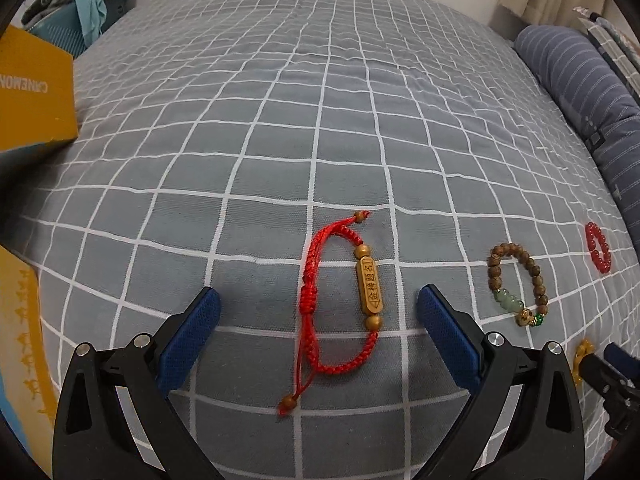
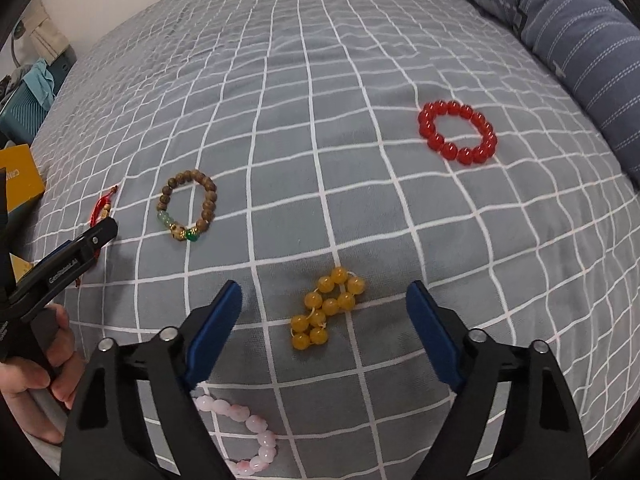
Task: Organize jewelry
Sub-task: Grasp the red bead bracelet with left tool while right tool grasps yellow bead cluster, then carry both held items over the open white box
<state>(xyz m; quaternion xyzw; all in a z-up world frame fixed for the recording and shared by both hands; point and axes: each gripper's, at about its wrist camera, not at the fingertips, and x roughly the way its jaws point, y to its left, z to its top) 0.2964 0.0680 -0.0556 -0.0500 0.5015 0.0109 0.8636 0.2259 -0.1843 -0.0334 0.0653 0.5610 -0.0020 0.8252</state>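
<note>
My left gripper point(image 1: 318, 300) is open, its blue pads either side of a red cord bracelet with a gold charm point(image 1: 340, 304) lying on the bed. A brown wooden bead bracelet with green beads point(image 1: 516, 284) lies to its right, and also shows in the right wrist view point(image 2: 188, 206). My right gripper point(image 2: 324, 296) is open around a bunched yellow bead bracelet point(image 2: 326, 308). A red bead bracelet point(image 2: 458, 132) lies farther right. A pink bead bracelet point(image 2: 248, 432) lies under the right gripper's left finger.
The bed has a grey sheet with a white grid point(image 1: 320, 120). A yellow box point(image 1: 32, 92) stands at the left edge. A blue striped rolled quilt point(image 2: 580, 40) runs along the right side. A teal case with clothes point(image 1: 64, 24) is at the far left.
</note>
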